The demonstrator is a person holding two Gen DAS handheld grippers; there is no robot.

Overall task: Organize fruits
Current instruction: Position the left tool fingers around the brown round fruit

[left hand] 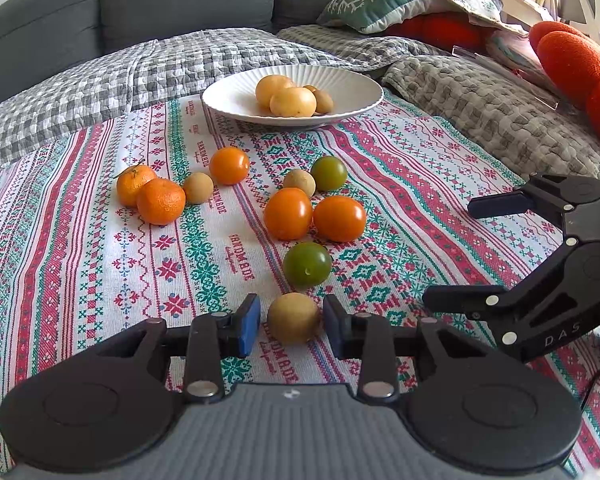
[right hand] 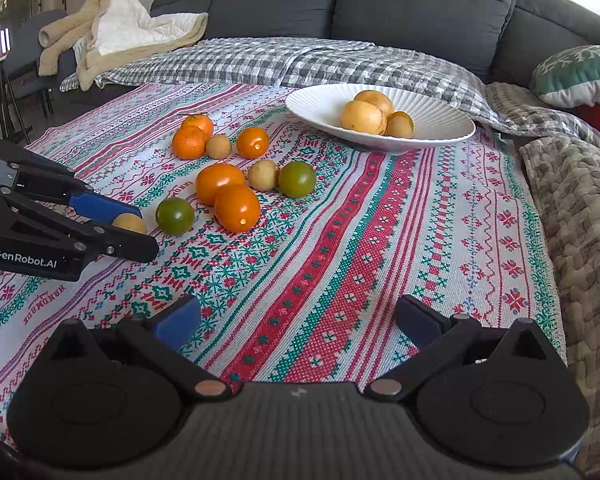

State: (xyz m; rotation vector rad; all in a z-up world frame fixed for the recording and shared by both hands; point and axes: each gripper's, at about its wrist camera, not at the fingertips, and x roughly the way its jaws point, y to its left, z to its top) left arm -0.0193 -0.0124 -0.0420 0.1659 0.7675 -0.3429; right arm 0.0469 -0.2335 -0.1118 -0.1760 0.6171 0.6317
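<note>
My left gripper (left hand: 291, 320) straddles a small tan round fruit (left hand: 294, 317) on the patterned cloth; the right pad touches it, the left pad stands a little off. It also shows in the right wrist view (right hand: 129, 223) between the left gripper's fingers (right hand: 100, 204). Ahead lie a green tomato (left hand: 307, 264), orange tomatoes (left hand: 288, 213), tangerines (left hand: 161, 200) and more tan fruits (left hand: 198, 187). A white plate (left hand: 228, 96) at the back holds yellow fruits (left hand: 293, 101). My right gripper (right hand: 298, 318) is open and empty over the cloth.
The patterned cloth (right hand: 340, 248) covers a sofa seat. Checked and grey quilts (left hand: 500, 120) lie behind and to the right. Cushions and red plush (left hand: 572, 60) sit at the far right. A crumpled blanket (right hand: 112, 36) lies at the far left.
</note>
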